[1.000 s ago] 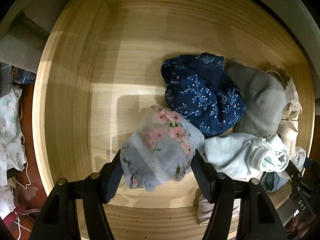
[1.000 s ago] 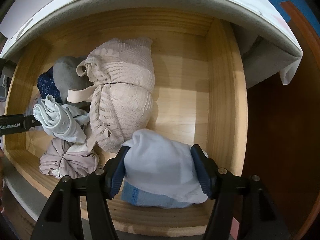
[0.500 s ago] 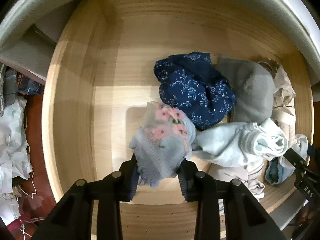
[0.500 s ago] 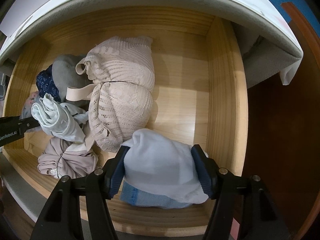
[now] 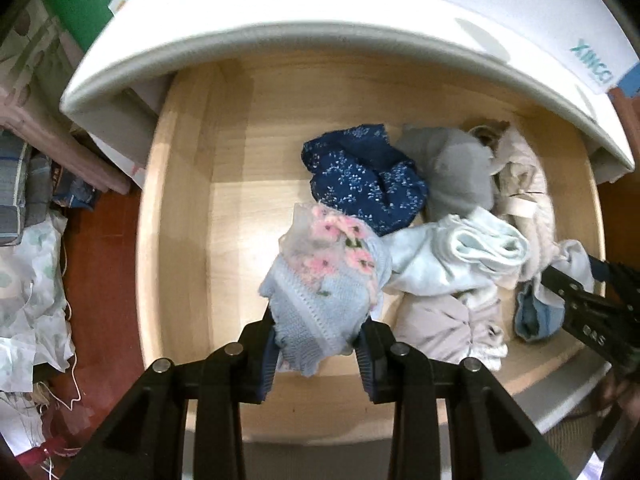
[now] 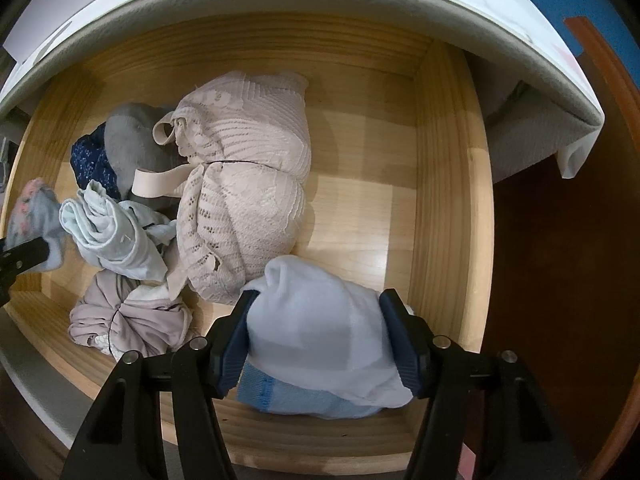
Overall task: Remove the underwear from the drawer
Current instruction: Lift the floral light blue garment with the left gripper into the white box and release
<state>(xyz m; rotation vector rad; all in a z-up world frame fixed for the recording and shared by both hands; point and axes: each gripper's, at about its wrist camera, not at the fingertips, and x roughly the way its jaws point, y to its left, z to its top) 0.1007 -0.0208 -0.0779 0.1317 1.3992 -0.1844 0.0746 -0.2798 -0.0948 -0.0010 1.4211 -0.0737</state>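
The wooden drawer point(image 5: 180, 240) stands pulled out below me. My left gripper point(image 5: 318, 332) is shut on a light-blue underwear with pink flowers point(image 5: 328, 276) and holds it above the drawer floor; that piece also shows at the left edge of the right wrist view point(image 6: 34, 208). My right gripper point(image 6: 320, 336) is at the drawer's front right corner. Its jaws are closing, and both pads press on a white underwear with a blue band point(image 6: 316, 320). The white piece rests low in the drawer point(image 6: 448, 200).
More pieces lie in the drawer: navy flowered point(image 5: 360, 184), grey point(image 5: 456, 176), pale mint point(image 5: 460, 256), beige lace point(image 6: 248, 184), mauve point(image 6: 132, 320). A white cabinet top point(image 5: 320, 16) overhangs the back. Cloth clutter point(image 5: 28, 272) lies on the floor at left.
My left gripper closed on the flowered underwear and rose with it, so the drawer looks smaller. The right gripper stayed put and its jaws narrowed slightly on the white piece.
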